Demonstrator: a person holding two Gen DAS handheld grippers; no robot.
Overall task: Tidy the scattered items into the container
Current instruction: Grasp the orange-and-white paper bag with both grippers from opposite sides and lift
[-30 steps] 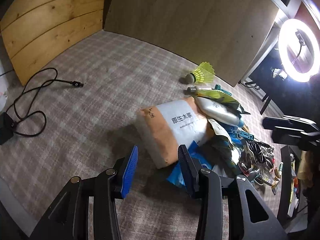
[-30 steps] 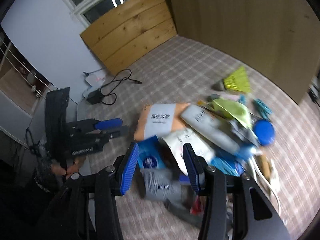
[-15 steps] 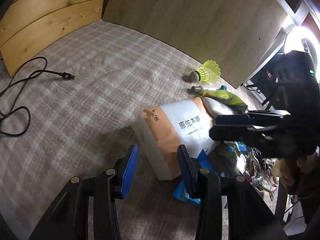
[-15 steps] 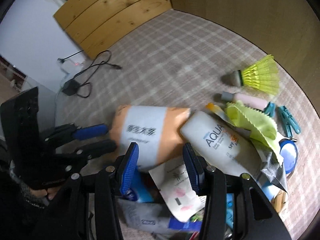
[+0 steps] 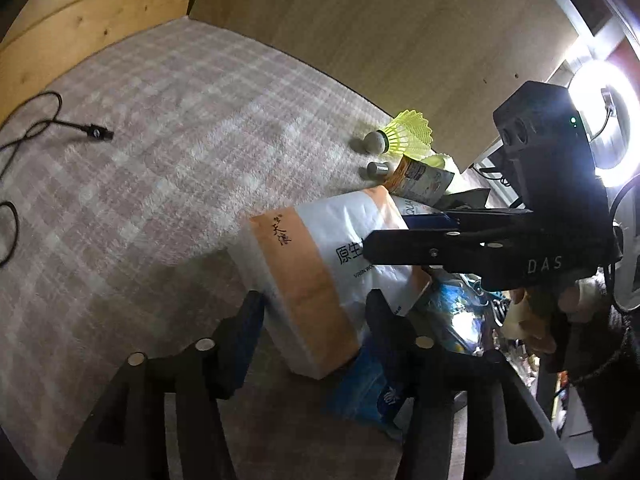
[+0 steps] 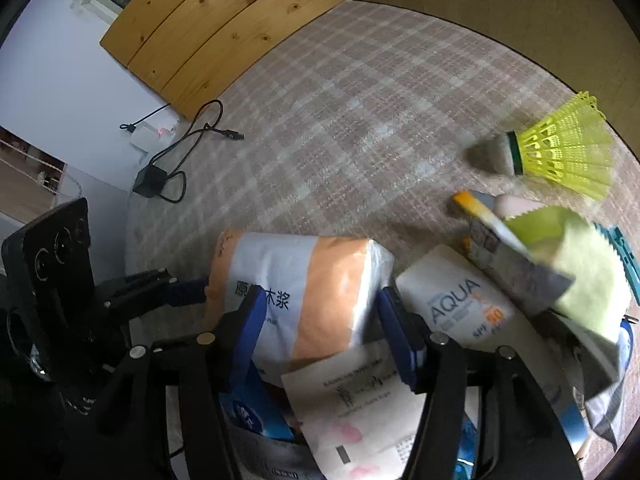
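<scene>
I have both sets of jaws opening around the orange-and-white tissue pack (image 6: 296,296) printed "原生木浆", which lies mid-way across the checked cloth (image 6: 360,120): my left gripper (image 5: 316,320) straddles one end and my right gripper (image 6: 320,320) the other, pads not pressing. Just beside it lies a white tube (image 6: 460,304) reading "AQUA", and my right gripper's body shows "DAS"

Left gripper (image 5: 316,322) jaws opening, straddling tissue pack (image 5: 320,264); right gripper (image 5: 384,240) reaching over pack.
</scene>
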